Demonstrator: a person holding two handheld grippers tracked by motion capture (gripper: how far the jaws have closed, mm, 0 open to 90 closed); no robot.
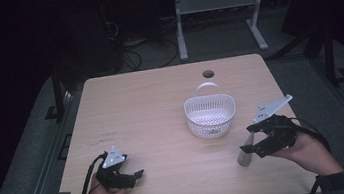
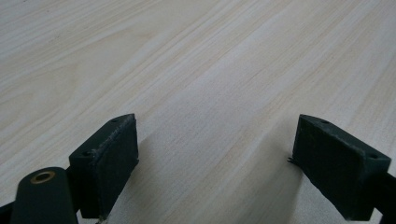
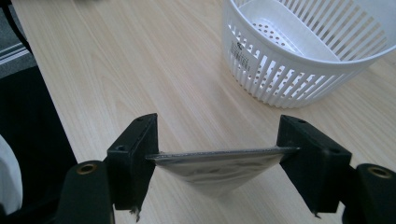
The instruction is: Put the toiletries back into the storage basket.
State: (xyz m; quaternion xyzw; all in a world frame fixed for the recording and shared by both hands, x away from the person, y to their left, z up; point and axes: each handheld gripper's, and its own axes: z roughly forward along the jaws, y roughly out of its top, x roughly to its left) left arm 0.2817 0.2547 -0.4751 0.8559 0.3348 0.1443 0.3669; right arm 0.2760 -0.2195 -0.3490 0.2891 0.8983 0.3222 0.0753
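Observation:
A thin silvery pouch [image 3: 219,170] spans the gap between my right gripper's [image 3: 217,154] two pads, which press on its side edges. In the high view that pouch [image 1: 245,156] hangs down to the light wooden table [image 1: 151,105] at the front right, under the right gripper [image 1: 248,148]. A white slotted basket [image 1: 211,117] with a raised handle stands a little behind and left of it, empty inside; its wall [image 3: 289,79] is close ahead in the right gripper view. My left gripper [image 1: 137,174] rests low at the front left, open [image 2: 215,163], with bare wood between its jaws.
A round cable hole [image 1: 208,74] sits near the table's far edge. Beyond the table stand a white desk frame [image 1: 218,5] and loose cables [image 1: 134,51] on the dark floor. The table's front edge runs just below both hands.

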